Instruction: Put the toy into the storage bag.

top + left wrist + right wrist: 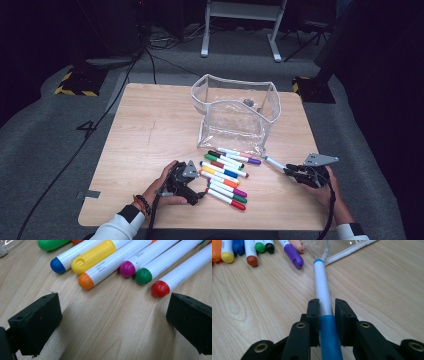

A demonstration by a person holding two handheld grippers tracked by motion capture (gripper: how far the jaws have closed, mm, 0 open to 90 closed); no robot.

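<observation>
Near right of table [150, 125] | right gripper [327, 308] clamped on blue marker [322, 290] at cap/barrel joint, tip twd clear pouch [235, 117] | light, stiff, slick plastic; grip mid-barrel | left gripper [112, 322] jaws apart, empty, by marker row [225, 180].

On the counter [150, 130] a pouch [235, 117] stands toward the far side. Just before it lies a cluster of markers [225, 177]. The left tool [192, 192] rests left of them; right of them, another marker [274, 163] lies apart in the right tool [292, 171].
</observation>
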